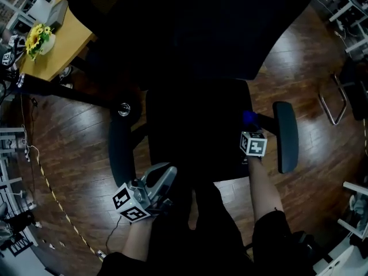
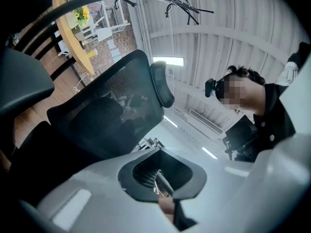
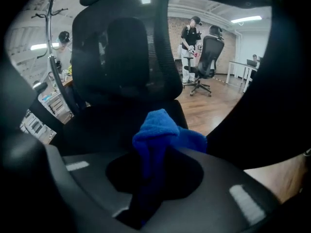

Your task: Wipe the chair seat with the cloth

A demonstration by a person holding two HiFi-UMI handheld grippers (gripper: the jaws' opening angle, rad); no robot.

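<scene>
A black office chair fills the head view, its seat dark under the tall backrest. My right gripper hovers at the seat's right edge, by the right armrest, shut on a blue cloth. In the right gripper view the cloth bunches up from between the dark jaws of the right gripper, with the seat just beyond. My left gripper is off the seat's front left corner, tilted upward and shut on nothing; its own view shows the backrest and ceiling.
The left armrest stands beside my left gripper. A wooden table with yellow flowers is at the far left. A metal chair frame stands at right, striped tape on the wood floor. Another person stands by a second chair.
</scene>
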